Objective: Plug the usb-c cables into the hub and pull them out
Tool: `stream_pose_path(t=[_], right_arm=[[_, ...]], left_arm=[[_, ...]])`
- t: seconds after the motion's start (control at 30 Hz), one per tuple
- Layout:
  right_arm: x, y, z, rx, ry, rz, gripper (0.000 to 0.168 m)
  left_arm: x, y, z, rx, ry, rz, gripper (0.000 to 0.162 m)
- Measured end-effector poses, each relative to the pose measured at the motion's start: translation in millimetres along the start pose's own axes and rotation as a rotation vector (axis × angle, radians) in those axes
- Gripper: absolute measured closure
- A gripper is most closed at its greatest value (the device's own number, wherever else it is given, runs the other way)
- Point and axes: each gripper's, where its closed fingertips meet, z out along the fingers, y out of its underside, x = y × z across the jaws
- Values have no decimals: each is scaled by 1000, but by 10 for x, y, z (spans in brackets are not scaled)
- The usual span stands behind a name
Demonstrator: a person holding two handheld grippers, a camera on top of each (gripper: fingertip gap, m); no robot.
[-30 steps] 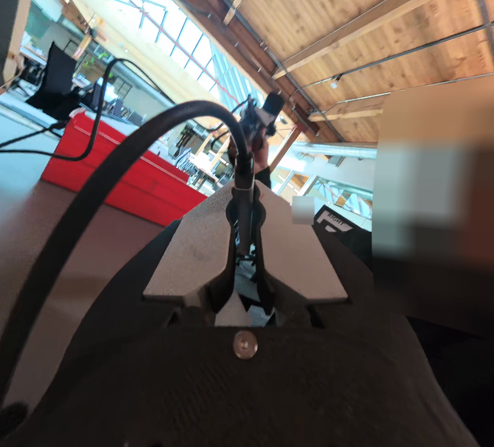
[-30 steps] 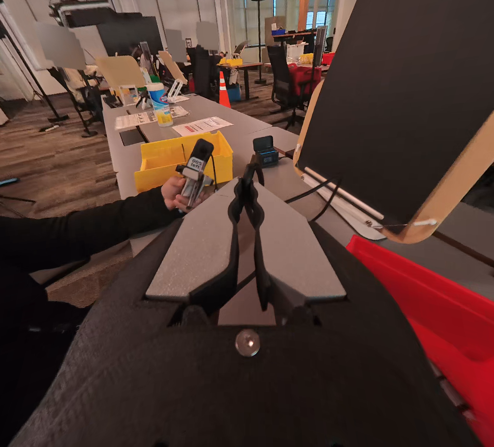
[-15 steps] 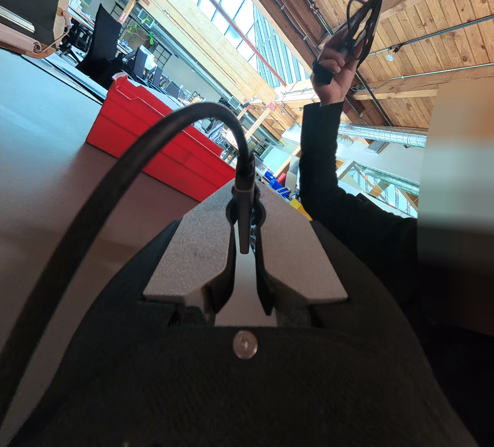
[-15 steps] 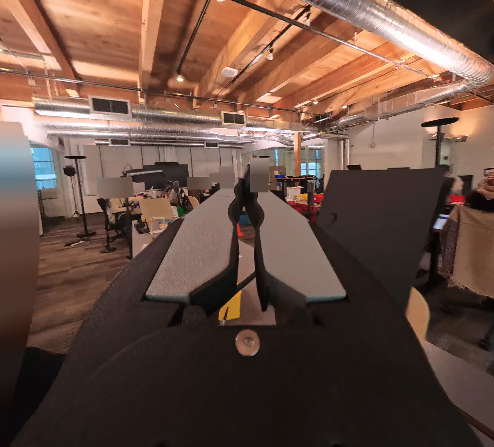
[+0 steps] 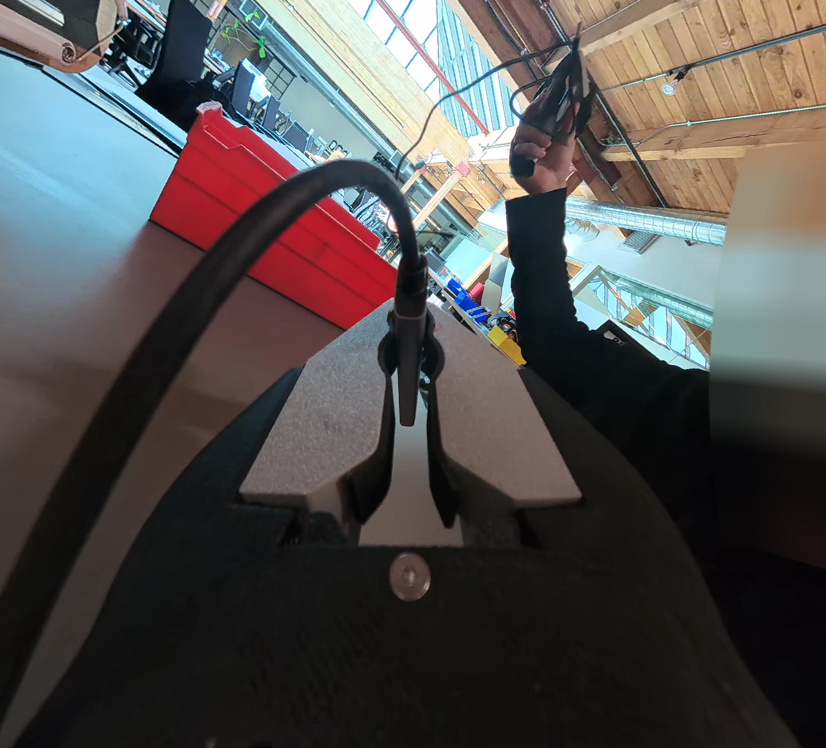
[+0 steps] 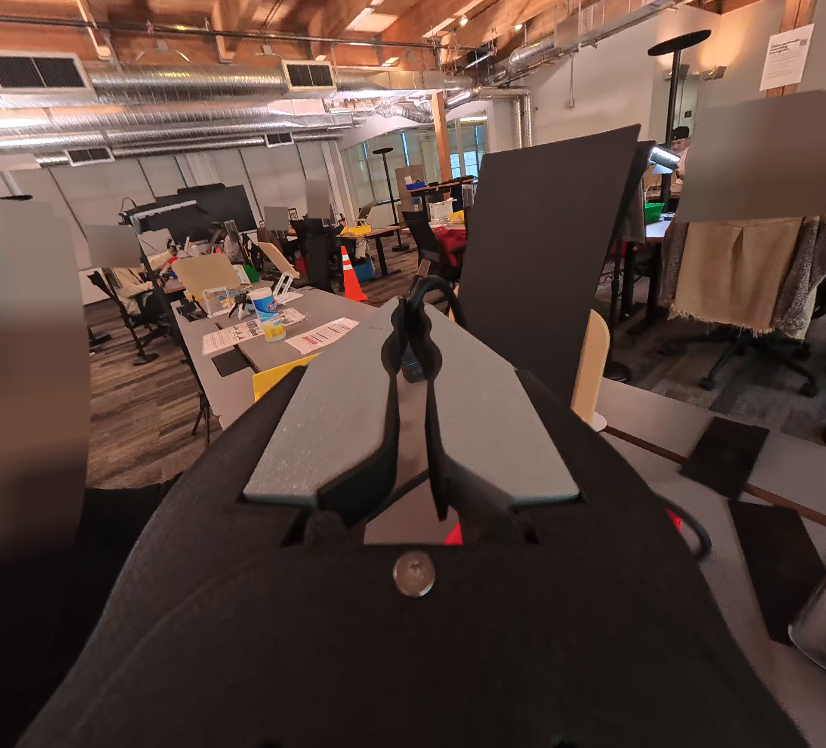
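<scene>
Above grey table (image 5: 80, 199): left gripper (image 5: 410, 353) clamped on cable plug (image 5: 409, 351), right gripper (image 6: 413, 340) pinching thin cable (image 6: 436, 288); tangling or slipping likely if swung.

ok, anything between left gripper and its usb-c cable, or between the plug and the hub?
Nothing between them: the left gripper is shut on the usb-c cable at the plug. No hub shows in the left wrist view, so that path can't be judged; only the right gripper, shut on a thin cable, hangs up ahead.
</scene>
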Motion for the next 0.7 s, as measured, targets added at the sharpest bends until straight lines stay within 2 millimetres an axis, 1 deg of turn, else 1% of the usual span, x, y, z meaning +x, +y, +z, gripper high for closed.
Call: stream_pose_path(t=[0.17, 0.23, 0.27, 0.37, 0.47, 0.6, 0.63, 0.67, 0.7], right_arm=[[-17, -149, -68, 35, -21, -1, 168], [-8, -150, -61, 29, -23, 0, 168], [-4, -118, -48, 18, -28, 5, 168], [4, 83, 5, -38, -62, 18, 168], [25, 383, 49, -125, -107, 5, 168], [212, 887, 90, -264, -96, -5, 168], [275, 980, 101, -278, -78, -12, 168], [347, 1024, 114, -270, -49, -22, 168], [397, 1024, 128, -247, -27, -35, 168]], left_arm=[[-54, 21, -5, -8, -19, -9, 156], [-54, 18, -8, -7, -20, -6, 157], [-55, 17, -9, -6, -21, -5, 157], [-60, 11, -16, -3, -23, -7, 156], [-61, 17, -11, -5, -23, -7, 156], [-56, 32, 2, -13, -20, -6, 157], [-52, 34, 5, -14, -19, -6, 157], [-51, 35, 6, -14, -18, -5, 157], [-51, 36, 7, -14, -18, -5, 157]])
